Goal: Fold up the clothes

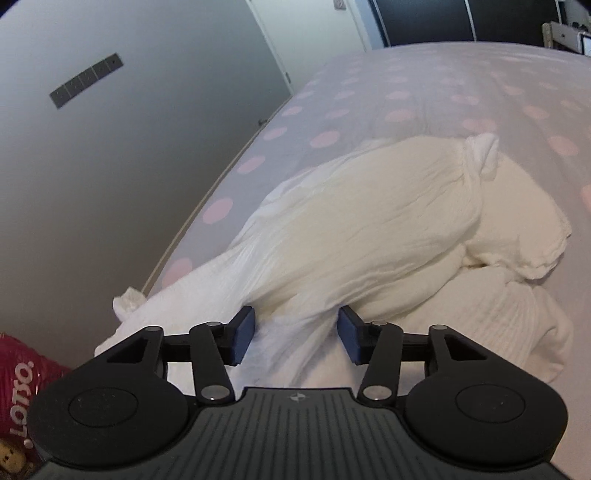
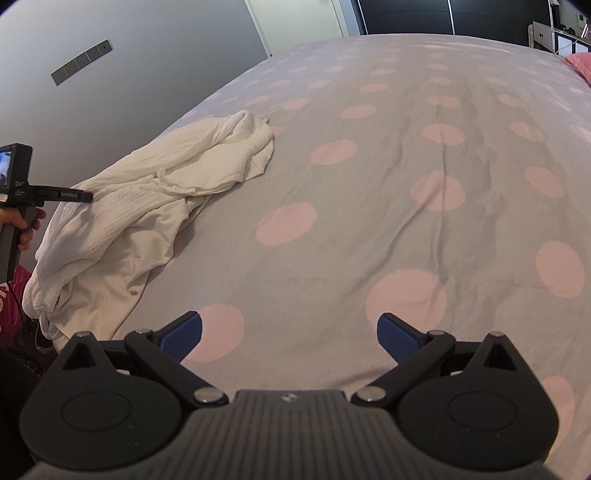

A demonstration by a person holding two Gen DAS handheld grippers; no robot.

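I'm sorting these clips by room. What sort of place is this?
Most likely a bedroom: a wide bed under a grey cover with pink dots, a crumpled white garment lying on it, and a door behind.

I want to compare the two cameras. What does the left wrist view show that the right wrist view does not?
Only the left wrist view shows the left gripper head-on, open around a bunch of the crumpled white crinkle-fabric garment, and a red printed bag. Only the right wrist view shows the right gripper, open over bare bedspread, and the hand holding the left gripper's handle. Both show the garment, the grey bedspread with pink dots and the grey wall.
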